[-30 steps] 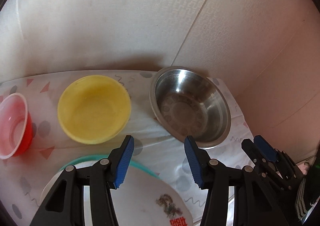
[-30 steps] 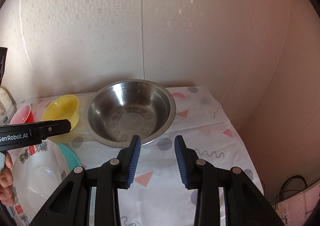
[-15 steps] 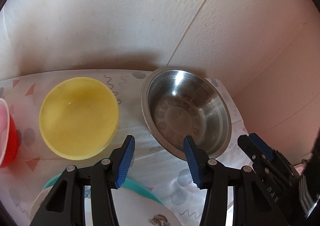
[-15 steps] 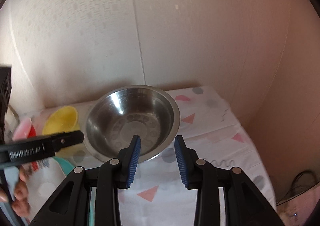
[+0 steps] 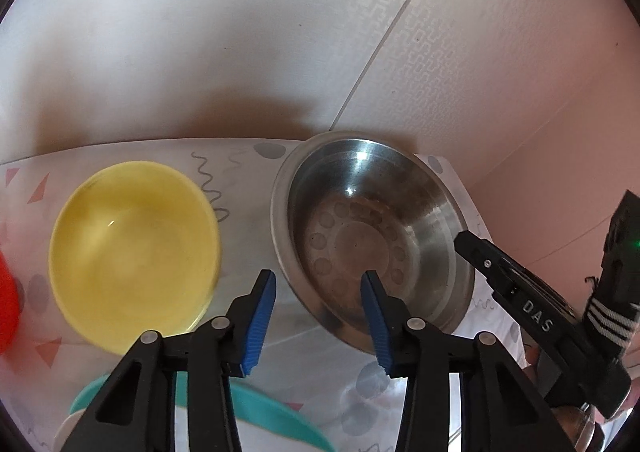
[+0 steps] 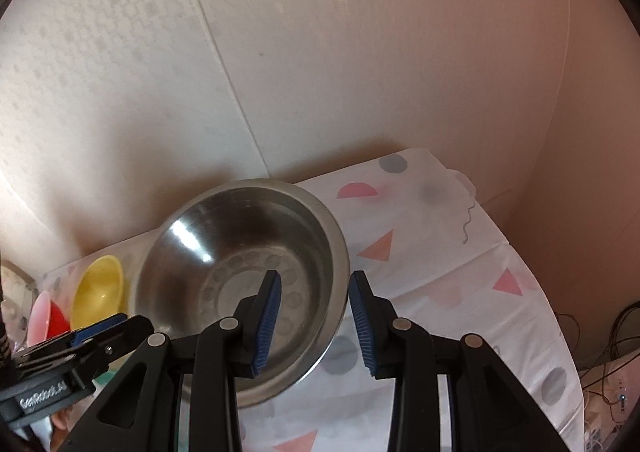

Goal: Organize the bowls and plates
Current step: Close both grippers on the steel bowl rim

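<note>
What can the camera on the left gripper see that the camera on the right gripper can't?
Only the left wrist view shows the teal plate near its bottom edge. Only the right wrist view shows the cables past the table's end. Both show the steel bowl, the yellow bowl, the red bowl and the patterned tablecloth. Each view also catches the other gripper: the right gripper, the left gripper.

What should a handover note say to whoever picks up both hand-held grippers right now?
Left hand-held gripper: jaws just closing in, astride the steel bowl's near rim, no grip.
Right hand-held gripper: open, astride the same bowl's right rim, not clamped.
On the patterned cloth: steel bowl, yellow bowl left of it, red bowl beyond. Teal plate nearest.
Done: nothing stacked.
Left: grip the steel bowl, then nest the bowls, stack the plates.
</note>
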